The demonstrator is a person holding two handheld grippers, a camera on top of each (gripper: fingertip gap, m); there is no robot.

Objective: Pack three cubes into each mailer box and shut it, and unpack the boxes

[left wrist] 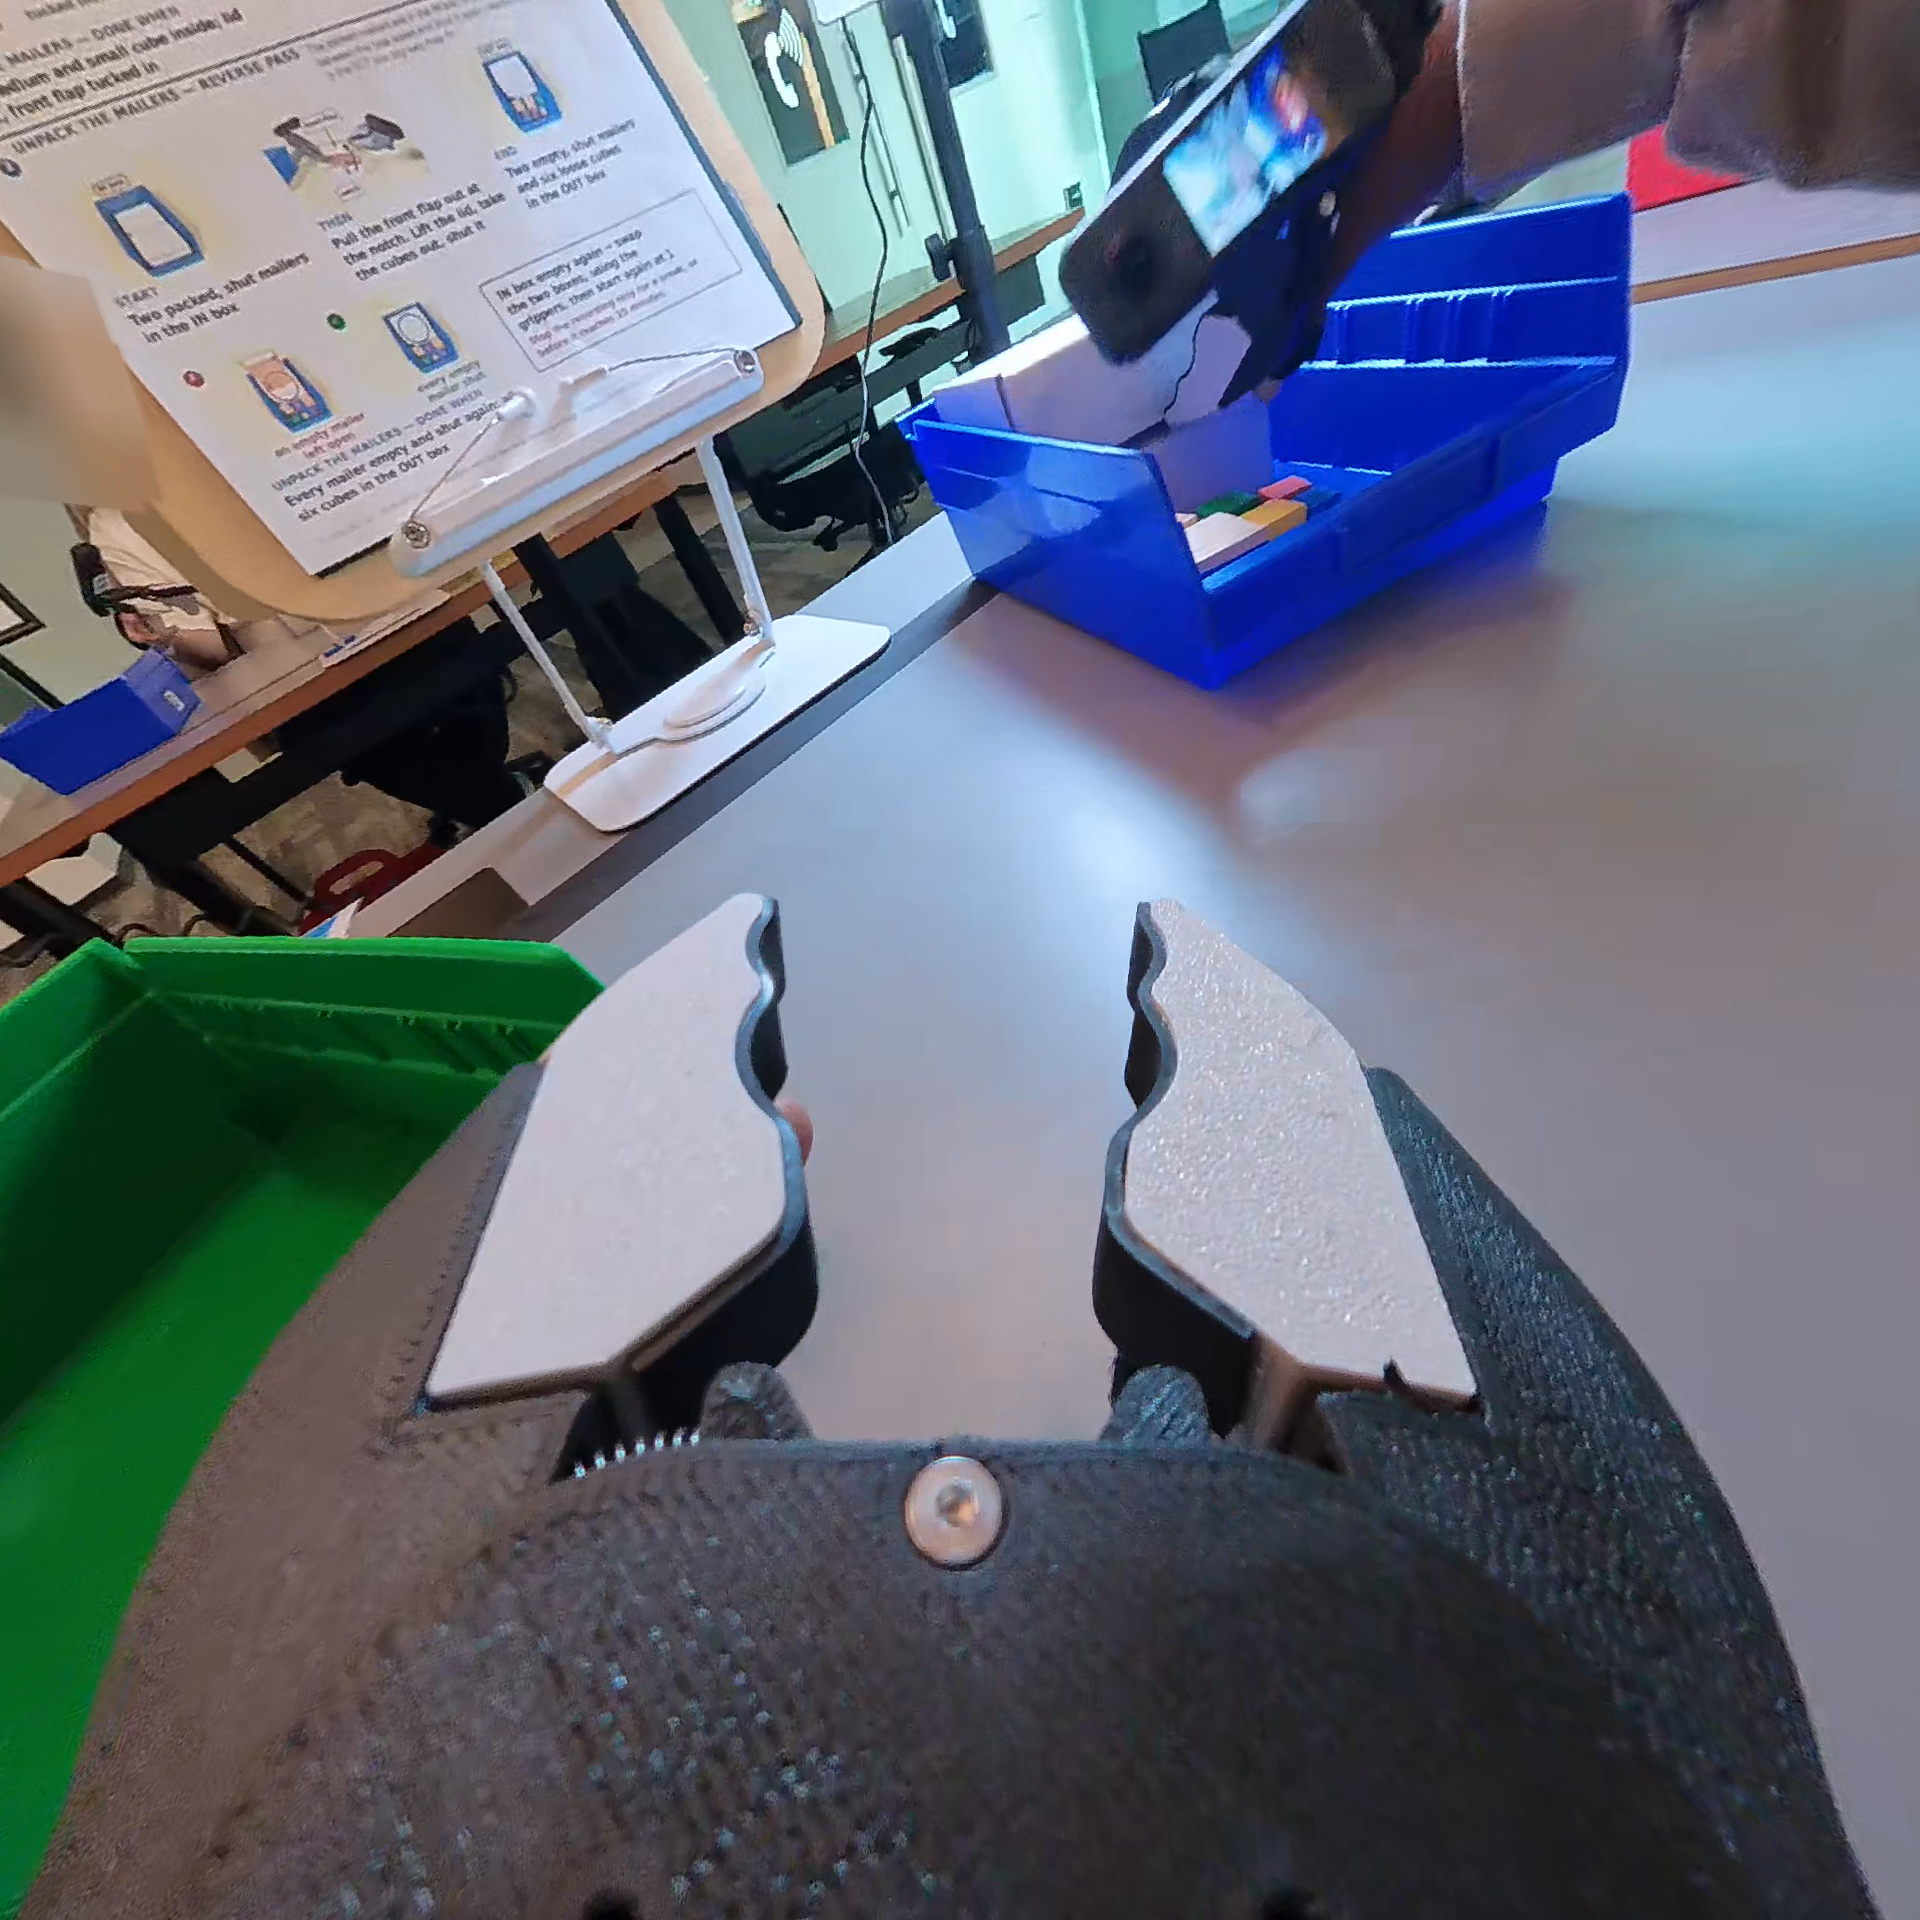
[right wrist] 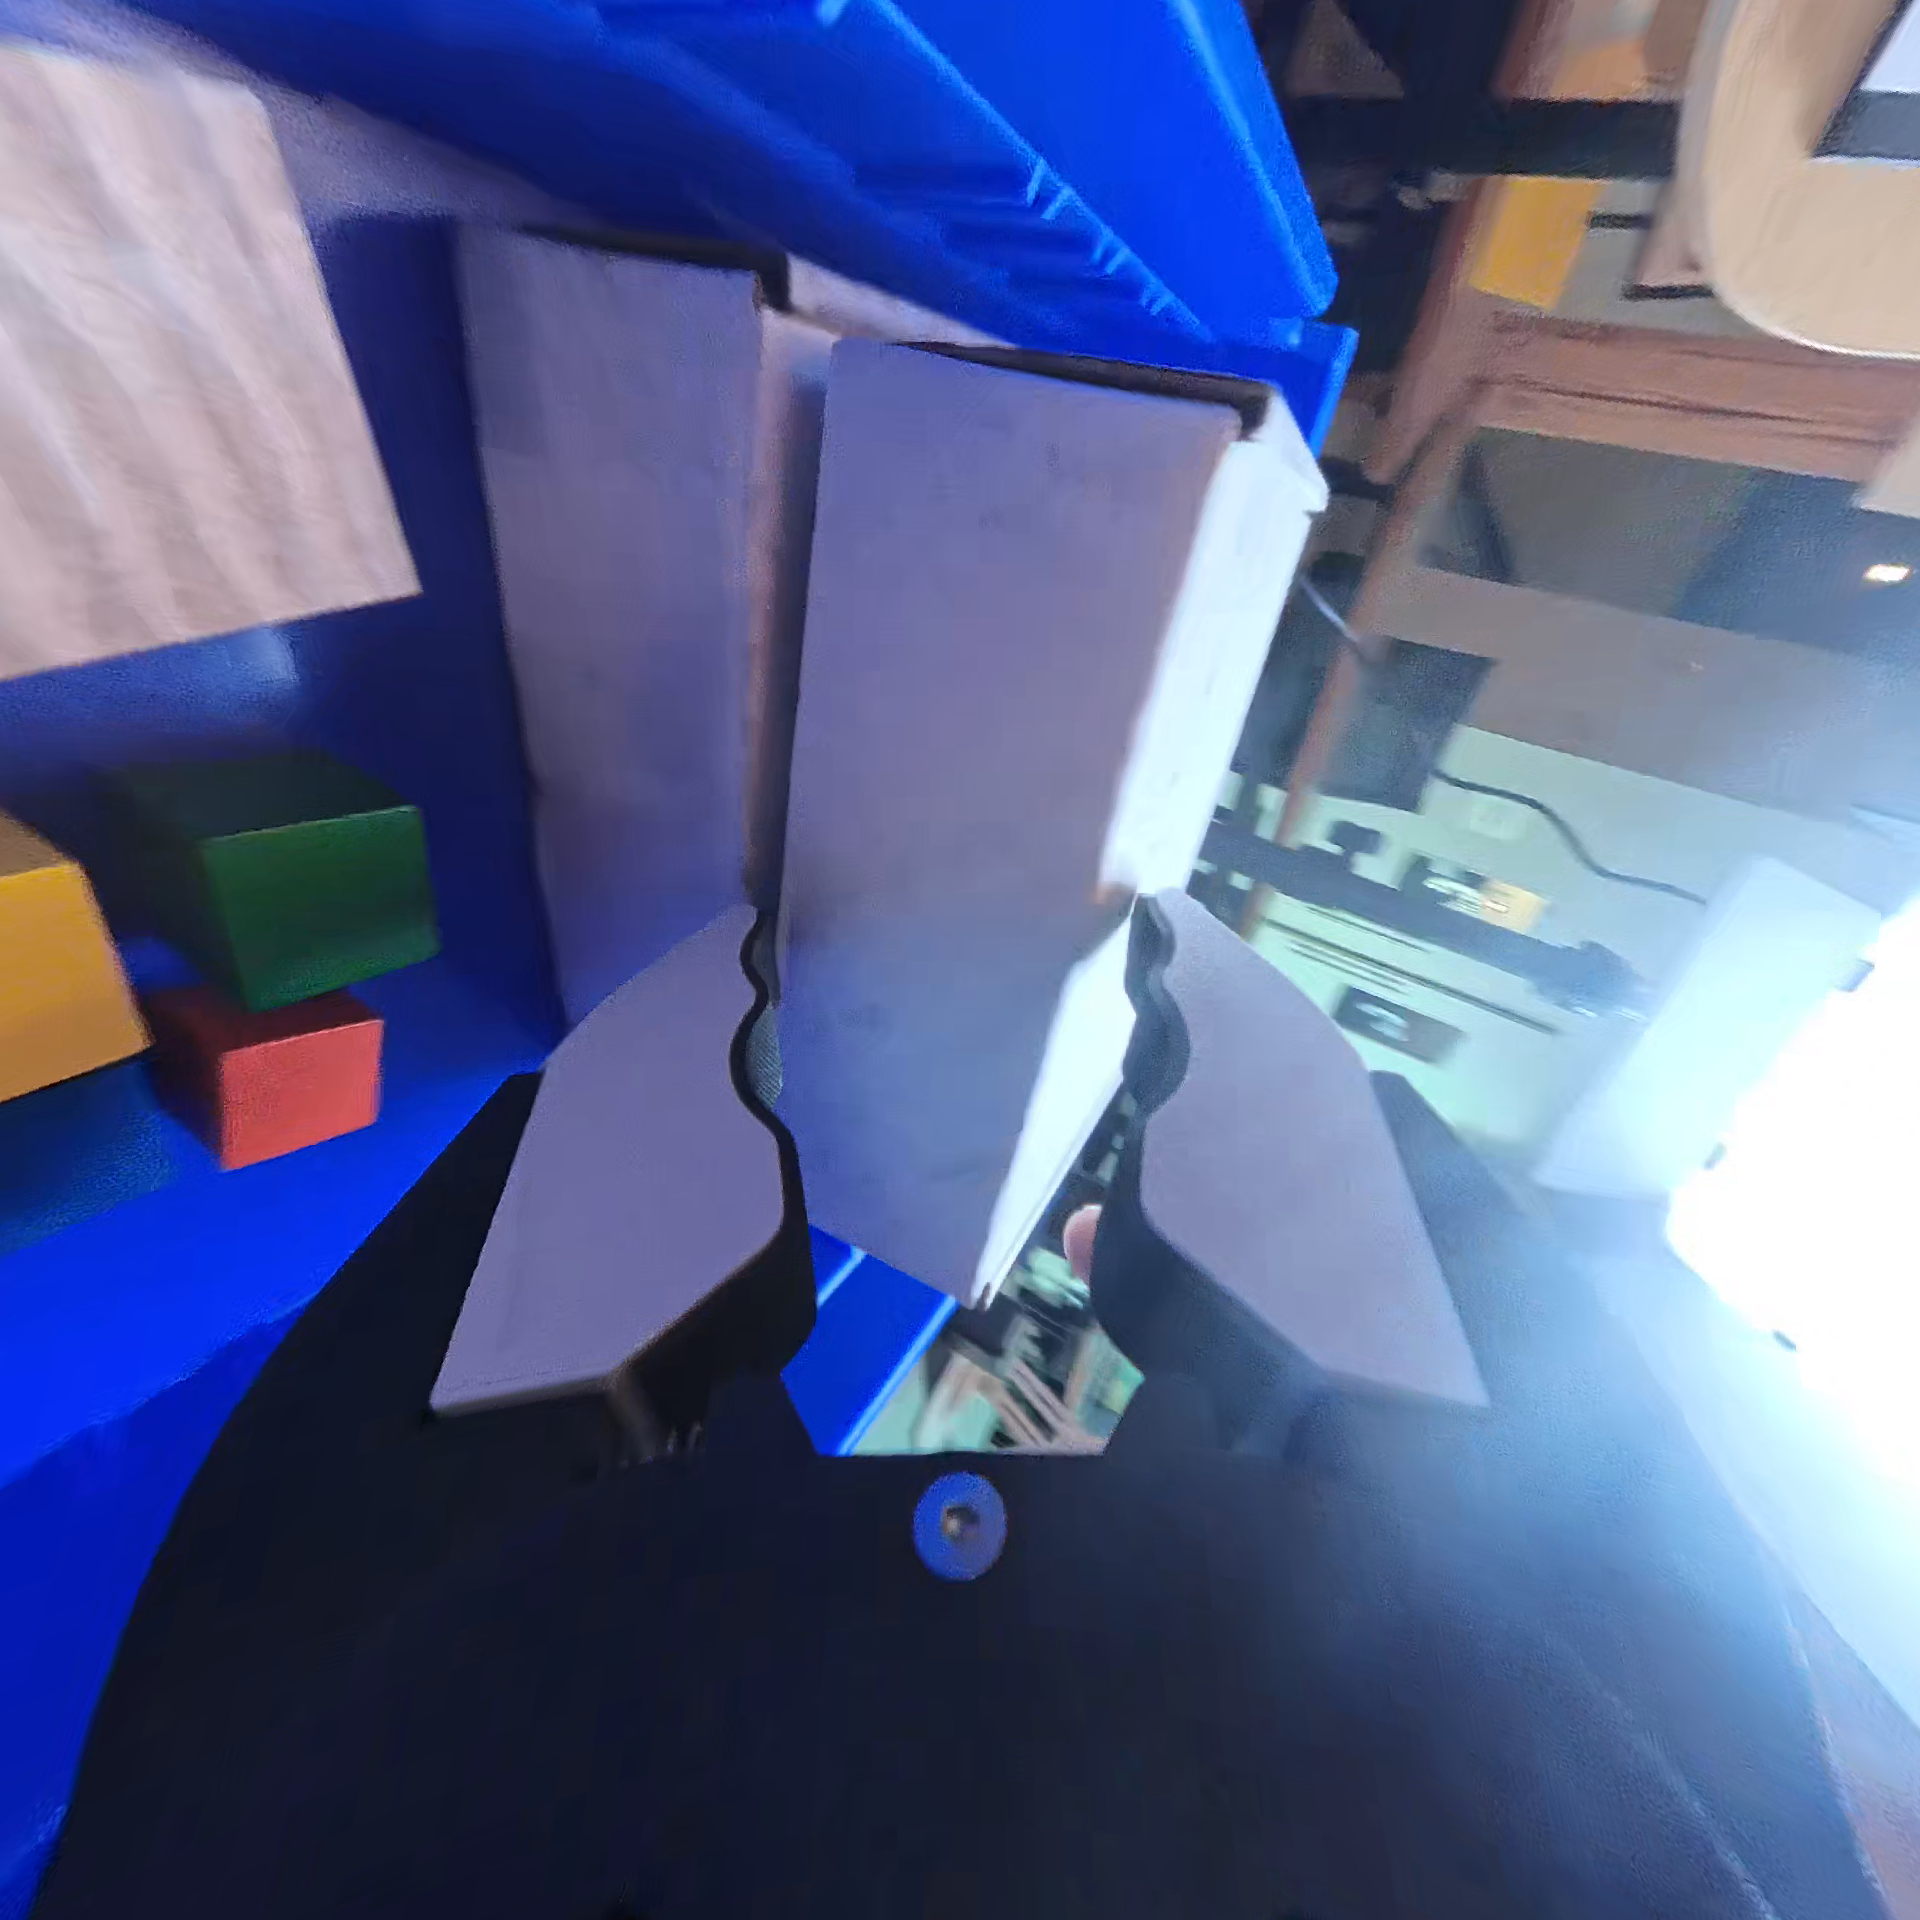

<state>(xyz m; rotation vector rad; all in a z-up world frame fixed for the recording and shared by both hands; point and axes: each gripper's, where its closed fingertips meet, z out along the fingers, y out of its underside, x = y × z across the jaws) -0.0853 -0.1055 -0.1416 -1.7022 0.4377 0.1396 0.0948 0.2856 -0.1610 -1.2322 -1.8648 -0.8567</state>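
Note:
My right gripper (right wrist: pixel 951 966) is shut on a white mailer box (right wrist: pixel 987 644) and holds it tilted over the rim of the blue bin (right wrist: pixel 260 1247). A second white mailer box (right wrist: pixel 623 571) stands just left of it in the bin. Green (right wrist: pixel 301 883), red (right wrist: pixel 281 1070) and yellow (right wrist: pixel 52 977) cubes and a pale wooden cube (right wrist: pixel 156 395) lie loose on the bin floor. In the left wrist view the blue bin (left wrist: pixel 1091 520), the held mailer (left wrist: pixel 1081 390) and the cubes (left wrist: pixel 1257 509) sit far ahead on the right. My left gripper (left wrist: pixel 956 935) is open and empty above the grey table (left wrist: pixel 1351 935).
A green bin (left wrist: pixel 260 997) sits at the left gripper's left side, its inside showing nothing. A white stand (left wrist: pixel 717 717) holding an instruction sheet is at the table's far left edge. Other tables and another blue bin (left wrist: pixel 94 727) lie beyond. My right fingertips sit around 45 cm from my left ones.

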